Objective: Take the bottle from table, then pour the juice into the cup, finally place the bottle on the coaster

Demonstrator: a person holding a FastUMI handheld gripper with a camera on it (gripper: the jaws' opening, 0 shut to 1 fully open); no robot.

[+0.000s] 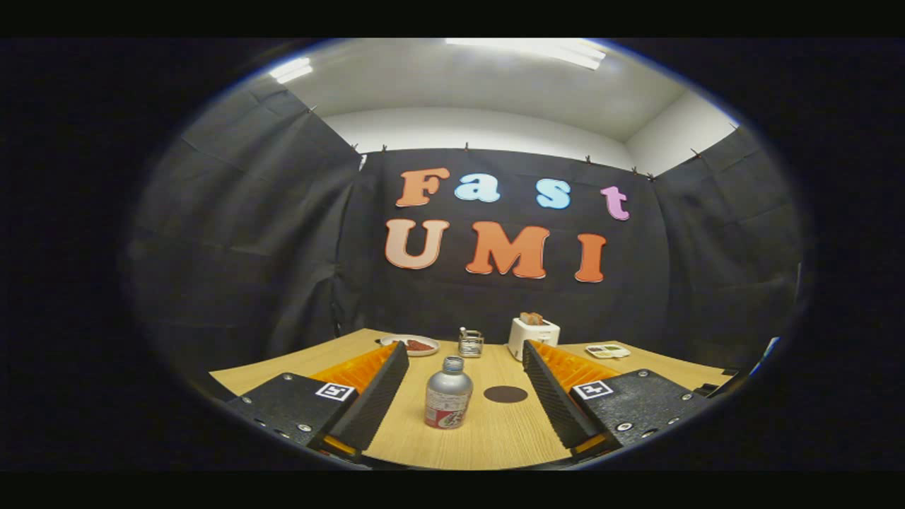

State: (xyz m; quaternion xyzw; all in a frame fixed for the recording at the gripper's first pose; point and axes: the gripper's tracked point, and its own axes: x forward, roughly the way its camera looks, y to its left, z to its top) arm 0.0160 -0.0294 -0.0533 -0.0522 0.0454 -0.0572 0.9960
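Jaws spread wide w/ nothing pinched, silver bottle (447, 393) upright btwn them on wooden bench (488, 438), dark round coaster (505, 394) just beside, toaster (534, 334) beyond.

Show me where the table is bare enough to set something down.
Bare wood runs between the open gripper fingers, around the bottle and dark coaster, and beyond them up to the back row. Crowded there: plate, small cup, toaster, tray.
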